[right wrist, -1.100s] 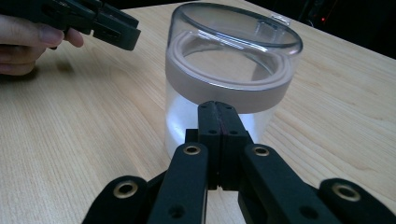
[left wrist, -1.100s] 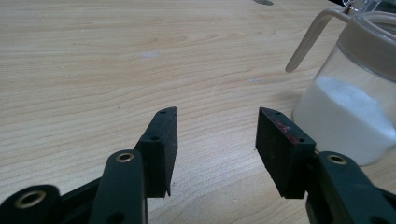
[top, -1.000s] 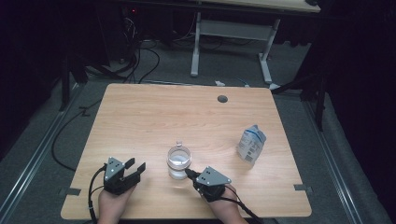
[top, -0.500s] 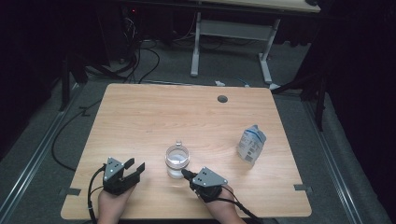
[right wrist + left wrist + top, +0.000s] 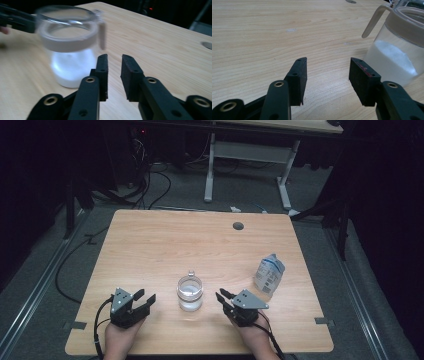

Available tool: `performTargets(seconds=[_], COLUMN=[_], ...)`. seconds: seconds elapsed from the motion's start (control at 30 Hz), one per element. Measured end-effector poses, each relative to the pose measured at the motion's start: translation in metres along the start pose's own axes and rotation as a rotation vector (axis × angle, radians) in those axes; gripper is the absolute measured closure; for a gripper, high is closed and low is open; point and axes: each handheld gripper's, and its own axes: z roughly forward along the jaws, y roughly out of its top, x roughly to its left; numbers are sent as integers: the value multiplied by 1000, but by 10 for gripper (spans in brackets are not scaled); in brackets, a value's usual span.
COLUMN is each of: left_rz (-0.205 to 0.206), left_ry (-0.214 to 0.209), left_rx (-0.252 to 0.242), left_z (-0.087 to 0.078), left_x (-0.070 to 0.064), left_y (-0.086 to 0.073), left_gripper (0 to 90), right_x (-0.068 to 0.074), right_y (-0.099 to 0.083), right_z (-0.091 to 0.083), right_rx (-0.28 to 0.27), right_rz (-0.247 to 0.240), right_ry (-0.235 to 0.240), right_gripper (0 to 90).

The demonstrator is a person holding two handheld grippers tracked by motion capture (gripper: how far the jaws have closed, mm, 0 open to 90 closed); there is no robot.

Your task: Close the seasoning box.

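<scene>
- Wooden table [image 5: 165, 240] takes up mid-frame, nothing really started on it.
- Bag [image 5: 268, 274] sits untouched right of centre.
- Glass jug [image 5: 190, 293], some white stuff inside, stands bottom centre between both tools.
- Left gripper [image 5: 145, 301], jaws wide apart, empty.
- Right gripper [image 5: 220, 296], jaws slightly apart, near the jug, no grab yet.

The left gripper [image 5: 146, 300] is black, topped by a grey three-cornered plate with small dark holes; a black cable trails from it in a loop; the right gripper [image 5: 223, 296] is built alike, with its own grey plate and black cable. Close up, each has two flat black rectangular jaws on black links with brass-ringed pivot holes; one left jaw bears a thin red streak; small screw holes dot the jaws.
</scene>
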Motion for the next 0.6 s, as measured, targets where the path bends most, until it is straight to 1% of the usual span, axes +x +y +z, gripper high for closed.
performTargets(seconds=[0.07,0.13,0.17,0.27,0.3,0.37,0.47,0.5,0.57,0.6], left_rz=[2,3,6,12,14,17,25,26,26,18], left_ry=[1,-3,-5,-10,-10,-12,-4,1,6,8], left_rx=[-3,-1,4,5,6,14,9,8,18,17], left_z=[0,1,2,6,7,7,2,0,-2,-3], left_x=[-1,-3,-4,-7,-8,-8,-8,-8,-5,-4], left_y=[1,0,1,2,2,2,0,-1,-3,-3], left_gripper=[492,492,492,492,492,491,490,490,490,490], right_x=[-12,-22,-27,-41,-50,-59,-71,-75,-79,-81], right_y=[-6,-11,-14,-24,-30,-36,-44,-48,-51,-54], right_z=[-4,-10,-13,-23,-31,-40,-55,-61,-67,-69], right_rx=[2,7,8,19,24,26,34,32,29,29], right_rz=[13,23,32,40,48,68,81,96,107,118], right_ry=[-34,-65,-73,-100,-124,-138,-177,-189,-199,-202], right_gripper=[698,672,656,635,630,625,625,624,622,620])
